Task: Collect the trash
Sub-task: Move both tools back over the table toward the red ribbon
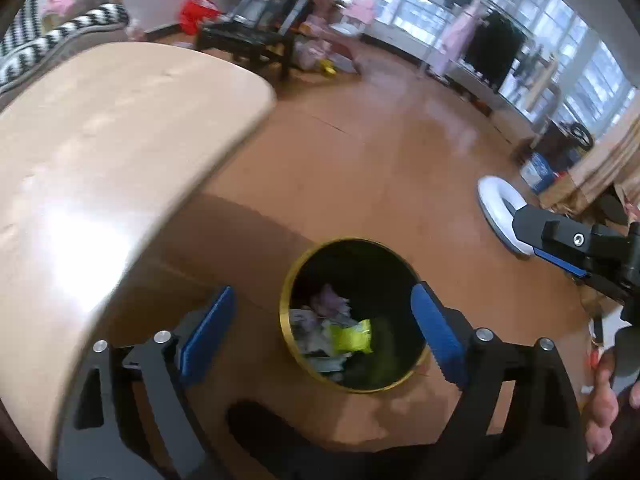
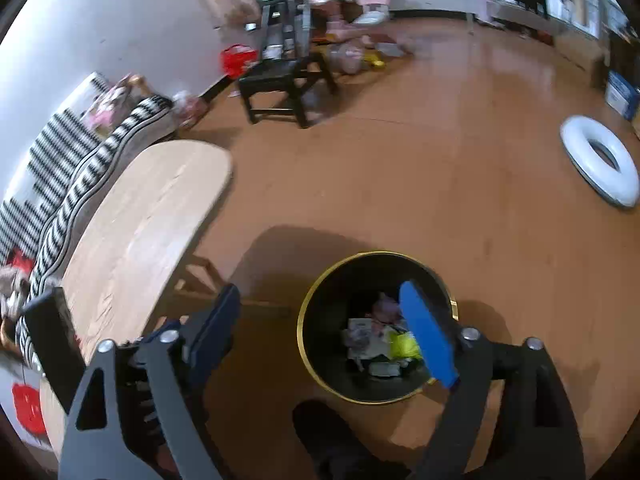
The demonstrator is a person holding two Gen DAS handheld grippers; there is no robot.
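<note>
Both the left gripper (image 1: 322, 330) and right gripper (image 2: 320, 336) are held fingers apart, nothing gripped, over the bin (image 1: 288, 300). Trash (image 1: 350, 334) is seen inside it, floor (image 1: 360, 160) all around, table (image 1: 100, 140) corner close by.

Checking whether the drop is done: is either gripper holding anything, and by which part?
Nothing is held. The left gripper and right gripper are open and empty above the bin.

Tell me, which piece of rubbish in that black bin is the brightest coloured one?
The yellow-green wrapper, lying on top of the heap in the trash bin. The scraps around it are pale: a pinkish crumpled piece behind it and whitish papers beside it.
</note>
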